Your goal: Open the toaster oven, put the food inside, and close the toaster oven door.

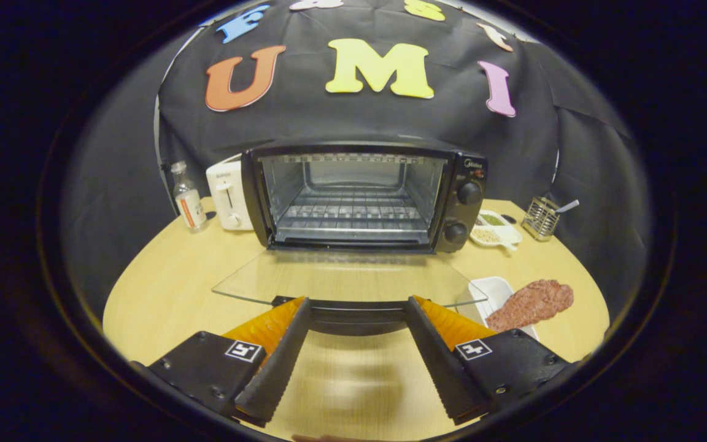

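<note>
Gripper (356,319) spread wide, holding nothing, fingers flanking the door handle (356,314). Glass door (347,279) lies flat, open. Meat (531,304) right of fingers, overhanging a white tray (493,290): probably soft, floppy, slippery; pinch its thick middle. Oven (359,196) beyond.

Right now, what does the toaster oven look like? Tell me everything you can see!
The toaster oven is a black metal box standing upright on the wooden table, beyond the open gripper. Its glass door hangs fully open, lying flat toward the fingers, its dark handle just ahead of them. Inside are shiny metal walls and a wire rack, with no food on it. Two round black knobs sit on its right panel. A white toaster stands close beside it.
</note>
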A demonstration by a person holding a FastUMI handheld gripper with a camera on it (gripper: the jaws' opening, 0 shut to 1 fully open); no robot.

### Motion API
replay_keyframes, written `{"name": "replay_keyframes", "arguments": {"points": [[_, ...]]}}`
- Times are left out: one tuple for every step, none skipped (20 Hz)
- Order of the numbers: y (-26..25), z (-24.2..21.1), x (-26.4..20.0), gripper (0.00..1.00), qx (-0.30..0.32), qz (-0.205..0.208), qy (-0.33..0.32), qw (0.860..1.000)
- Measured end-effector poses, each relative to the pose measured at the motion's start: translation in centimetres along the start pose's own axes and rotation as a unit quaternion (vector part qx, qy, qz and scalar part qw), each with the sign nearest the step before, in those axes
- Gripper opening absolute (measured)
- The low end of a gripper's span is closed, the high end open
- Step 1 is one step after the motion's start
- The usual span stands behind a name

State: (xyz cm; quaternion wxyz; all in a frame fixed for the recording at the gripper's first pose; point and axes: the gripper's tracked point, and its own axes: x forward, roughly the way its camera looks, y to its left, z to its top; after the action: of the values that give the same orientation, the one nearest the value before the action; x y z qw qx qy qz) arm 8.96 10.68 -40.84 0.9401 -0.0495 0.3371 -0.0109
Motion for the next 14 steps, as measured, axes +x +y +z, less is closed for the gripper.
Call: {"name": "replay_keyframes", "arguments": {"points": [[-0.1, -0.6, 0.3, 0.99, -0.002, 0.000, 0.009, 1.000], [-0.1, -1.3, 0.6, 0.99, -0.002, 0.000, 0.019, 1.000], [-0.1, -1.9, 0.9, 0.99, 0.001, 0.002, 0.028, 1.000], [-0.1, -2.8, 1.3, 0.99, 0.007, 0.005, 0.043, 0.999], [-0.1, -3.3, 1.5, 0.99, 0.013, 0.008, 0.053, 0.998], [-0.1, -3.4, 1.6, 0.99, 0.016, 0.010, 0.055, 0.998], [-0.2, -3.2, 1.6, 1.00, 0.015, 0.012, 0.049, 0.999], [-0.1, -3.1, 1.5, 0.99, 0.012, 0.013, 0.048, 0.999], [-0.2, -3.3, 1.5, 0.99, 0.010, 0.016, 0.050, 0.999], [-0.2, -3.3, 1.4, 0.99, 0.007, 0.021, 0.049, 0.999], [-0.2, -3.0, 1.1, 0.99, 0.006, 0.029, 0.045, 0.999], [-0.2, -2.6, 0.8, 0.99, 0.007, 0.038, 0.039, 0.998], [-0.4, -2.3, 0.3, 0.99, 0.009, 0.046, 0.037, 0.998], [-0.8, -2.0, -0.3, 0.99, 0.011, 0.052, 0.035, 0.998]]}}
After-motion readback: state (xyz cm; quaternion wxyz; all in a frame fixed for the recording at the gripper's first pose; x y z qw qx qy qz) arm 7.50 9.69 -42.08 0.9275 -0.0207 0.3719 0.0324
